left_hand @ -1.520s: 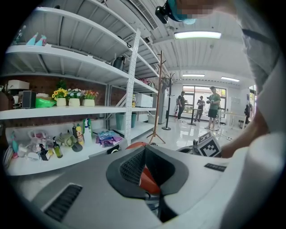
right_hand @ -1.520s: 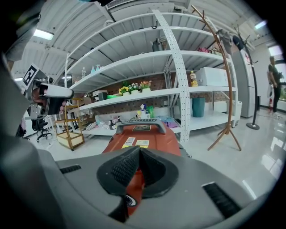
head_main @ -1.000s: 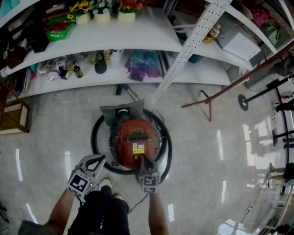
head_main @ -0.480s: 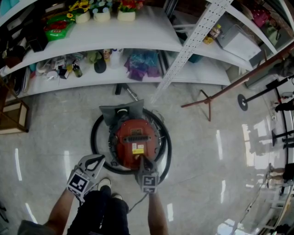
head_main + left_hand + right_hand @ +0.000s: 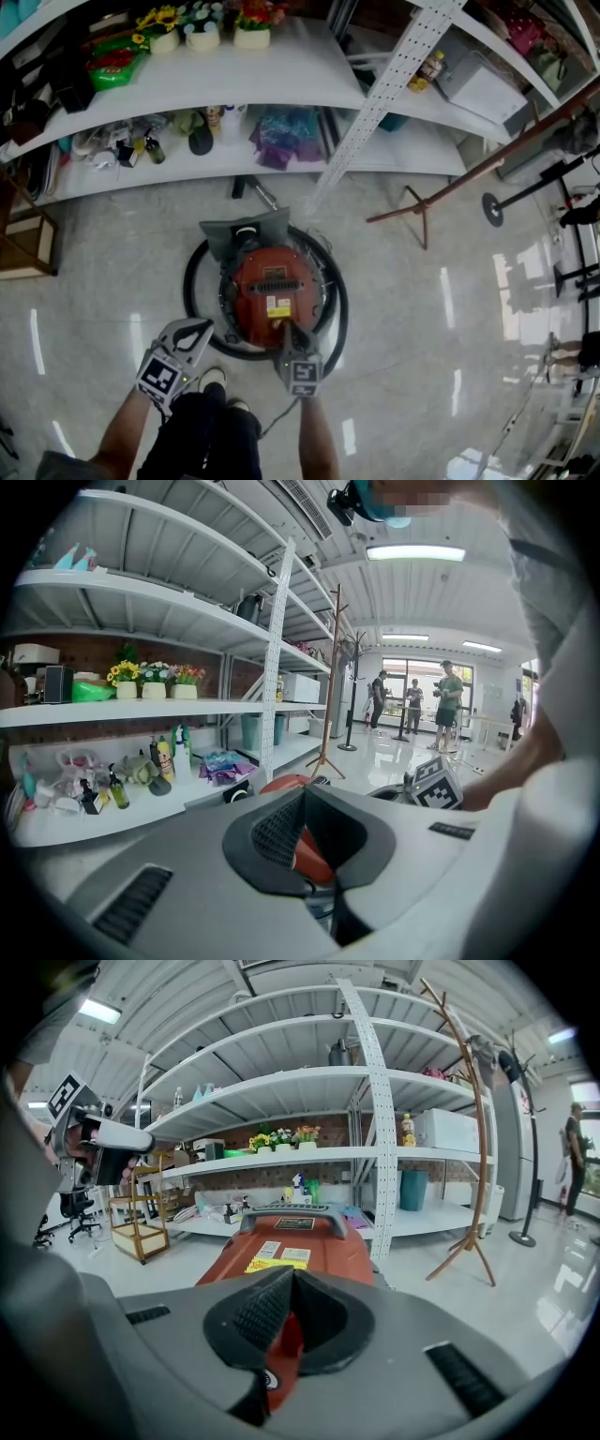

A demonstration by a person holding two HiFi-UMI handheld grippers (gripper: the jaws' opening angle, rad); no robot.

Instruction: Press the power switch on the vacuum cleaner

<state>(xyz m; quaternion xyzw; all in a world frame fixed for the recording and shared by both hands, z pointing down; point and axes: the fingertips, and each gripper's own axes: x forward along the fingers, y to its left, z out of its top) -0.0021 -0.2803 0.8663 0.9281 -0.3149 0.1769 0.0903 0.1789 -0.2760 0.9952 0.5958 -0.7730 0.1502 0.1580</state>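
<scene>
Vacuum cleaner (image 5: 275,295) sits beneath right gripper (image 5: 292,328), jaws closed; pots (image 5: 203,37) hold flowers (image 5: 165,14).

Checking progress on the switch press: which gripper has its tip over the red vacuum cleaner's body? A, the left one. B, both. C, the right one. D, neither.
C: in the head view the right gripper has its tip over the rear of the vacuum cleaner, while the left gripper hangs off to the side, clear of the red body.

vacuum cleaner (image 5: 274,295) | red canister, yellow label | upright on floor (image 5: 422,319) | blk hose (image 5: 190,291) coiled round
</scene>
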